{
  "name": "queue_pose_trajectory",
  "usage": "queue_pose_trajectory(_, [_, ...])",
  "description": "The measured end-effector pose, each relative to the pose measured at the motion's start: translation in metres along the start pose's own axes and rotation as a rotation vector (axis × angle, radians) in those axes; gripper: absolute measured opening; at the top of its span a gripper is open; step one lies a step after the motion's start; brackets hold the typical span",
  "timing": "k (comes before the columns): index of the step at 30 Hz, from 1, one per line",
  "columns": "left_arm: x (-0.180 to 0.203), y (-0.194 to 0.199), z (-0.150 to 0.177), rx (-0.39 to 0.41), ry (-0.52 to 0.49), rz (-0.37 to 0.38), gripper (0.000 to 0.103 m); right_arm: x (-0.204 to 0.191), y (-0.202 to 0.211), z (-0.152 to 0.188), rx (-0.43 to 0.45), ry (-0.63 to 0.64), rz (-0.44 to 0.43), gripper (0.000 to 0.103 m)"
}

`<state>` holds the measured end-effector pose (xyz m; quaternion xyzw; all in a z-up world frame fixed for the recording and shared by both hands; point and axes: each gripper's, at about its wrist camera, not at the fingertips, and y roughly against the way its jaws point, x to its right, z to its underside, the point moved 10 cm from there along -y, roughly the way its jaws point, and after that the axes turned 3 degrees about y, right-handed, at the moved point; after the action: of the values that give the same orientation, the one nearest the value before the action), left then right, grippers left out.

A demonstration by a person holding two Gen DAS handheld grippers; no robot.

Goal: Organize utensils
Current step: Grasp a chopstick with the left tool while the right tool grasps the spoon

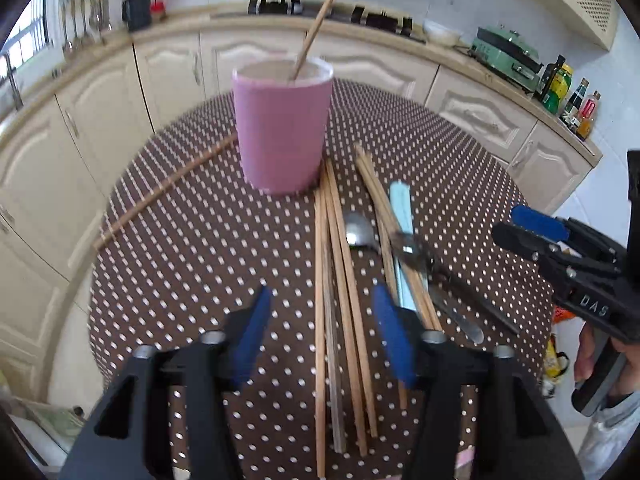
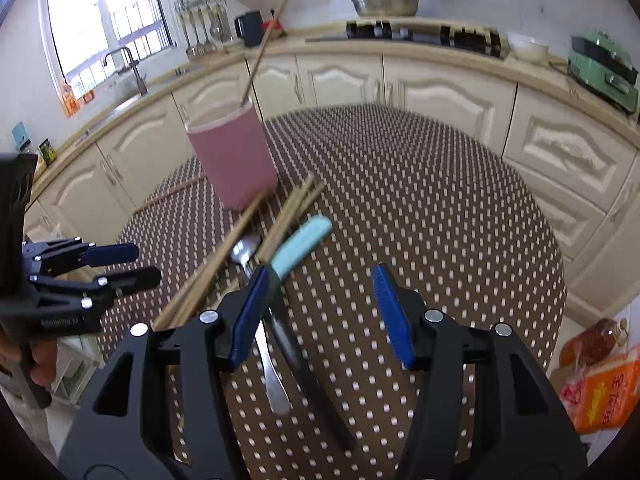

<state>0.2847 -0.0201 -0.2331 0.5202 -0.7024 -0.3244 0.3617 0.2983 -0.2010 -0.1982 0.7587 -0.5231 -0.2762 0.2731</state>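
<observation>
Both sets of jaws stood spread and empty above the worktop [image 1: 192,240], a round surface under a brown cloth dotted white: the left gripper [image 1: 320,332] hung over a loose bundle of wooden chopsticks [image 1: 340,320] without its blue pads touching them, and the right gripper [image 2: 320,316] hovered over a dark-handled utensil [image 2: 304,368] and a spoon [image 2: 272,376], its left pad just beside them. Toward the far side of the worktop stood a pink cup [image 1: 282,132], upright, with 1 chopstick [image 1: 320,20] leaning out of it. Another single chopstick [image 1: 168,188] lay apart, left of the cup. Among the bundle near the cup's base lay a utensil with a pale blue handle [image 2: 302,244].
</observation>
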Motion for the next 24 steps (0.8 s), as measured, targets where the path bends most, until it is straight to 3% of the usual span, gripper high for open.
queue_pose_trajectory(3, [-0.002, -0.013, 0.008, -0.059, 0.030, 0.029, 0.025, 0.002, -0.004, 0.012, -0.038, -0.005, 0.001, 0.054])
queue_pose_trajectory(9, [-0.005, -0.038, 0.017, -0.125, 0.025, -0.023, 0.017, 0.003, -0.007, 0.025, -0.083, -0.006, -0.014, 0.054])
queue_pose_trajectory(14, [-0.012, -0.038, 0.016, -0.121, 0.055, -0.018, 0.017, 0.004, -0.006, 0.027, -0.099, -0.010, -0.019, 0.054])
queue_pose_trajectory(17, [-0.016, -0.042, 0.015, -0.139, 0.034, -0.070, 0.017, 0.004, -0.010, 0.029, -0.114, -0.004, -0.019, 0.054])
queue_pose_trajectory(24, [-0.008, -0.055, 0.007, -0.160, -0.010, -0.102, 0.017, -0.002, -0.018, 0.033, -0.155, 0.015, -0.043, 0.054])
